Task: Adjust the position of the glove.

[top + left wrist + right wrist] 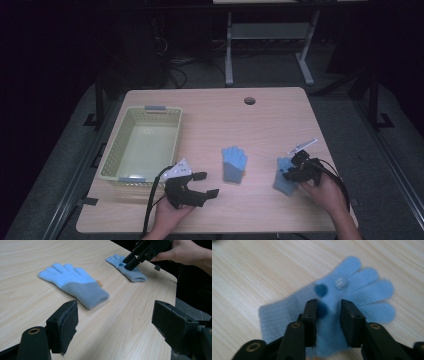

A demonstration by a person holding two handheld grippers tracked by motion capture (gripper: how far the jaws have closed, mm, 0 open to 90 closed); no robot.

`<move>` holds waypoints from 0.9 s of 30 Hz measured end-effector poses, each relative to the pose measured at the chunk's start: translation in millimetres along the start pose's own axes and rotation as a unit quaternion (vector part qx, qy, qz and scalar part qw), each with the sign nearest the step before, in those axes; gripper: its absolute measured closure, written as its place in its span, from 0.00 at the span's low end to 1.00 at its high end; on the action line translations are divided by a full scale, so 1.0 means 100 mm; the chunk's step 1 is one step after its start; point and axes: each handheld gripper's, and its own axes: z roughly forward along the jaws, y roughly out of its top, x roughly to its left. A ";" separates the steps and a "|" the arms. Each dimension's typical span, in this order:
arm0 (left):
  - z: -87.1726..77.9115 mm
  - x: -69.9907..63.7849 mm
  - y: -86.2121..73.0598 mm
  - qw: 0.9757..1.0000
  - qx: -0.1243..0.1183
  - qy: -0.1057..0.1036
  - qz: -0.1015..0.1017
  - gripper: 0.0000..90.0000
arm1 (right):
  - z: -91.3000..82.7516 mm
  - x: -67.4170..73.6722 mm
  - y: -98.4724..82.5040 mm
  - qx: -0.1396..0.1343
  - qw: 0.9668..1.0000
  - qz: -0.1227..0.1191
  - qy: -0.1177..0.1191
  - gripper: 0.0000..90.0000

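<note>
Right gripper (pixel 294 172) down on the right glove (pixel 283 179), lower right.
Jaws narrowly apart astride it; left gripper (pixel 205 184) spread wide, bottom centre, facing middle glove (pixel 234 164); basket (pixel 111 160) left.

Two light-blue gloves lay flat and apart on the table, the plain glove (pixel 234 164) left of the dotted glove (pixel 352 295).

Black tongs (pixel 209 183), trailing black cables (pixel 151 200)

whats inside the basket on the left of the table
Nothing that shows: the basket has a bare pale floor. Its near wall hides a strip of the floor closest to the left gripper, so that part is unknown.
</note>
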 end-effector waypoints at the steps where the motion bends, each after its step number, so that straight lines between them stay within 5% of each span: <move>1: 0.00 0.00 0.00 1.000 0.000 0.000 0.000 0.23 | 0.00 0.00 0.00 -0.001 1.000 0.000 -0.002 0.78; 7: -0.01 0.00 0.00 1.000 -0.001 -0.001 -0.001 0.23 | 0.00 -0.03 0.01 -0.002 1.000 0.009 -0.002 0.89; 18: -0.02 0.01 0.00 1.000 -0.002 0.000 -0.003 0.24 | -0.06 -0.06 0.03 -0.008 1.000 0.021 0.017 0.93; 27: -0.03 0.01 0.00 1.000 -0.005 0.002 0.000 0.24 | -0.32 0.05 0.21 -0.031 0.999 -0.003 0.016 0.93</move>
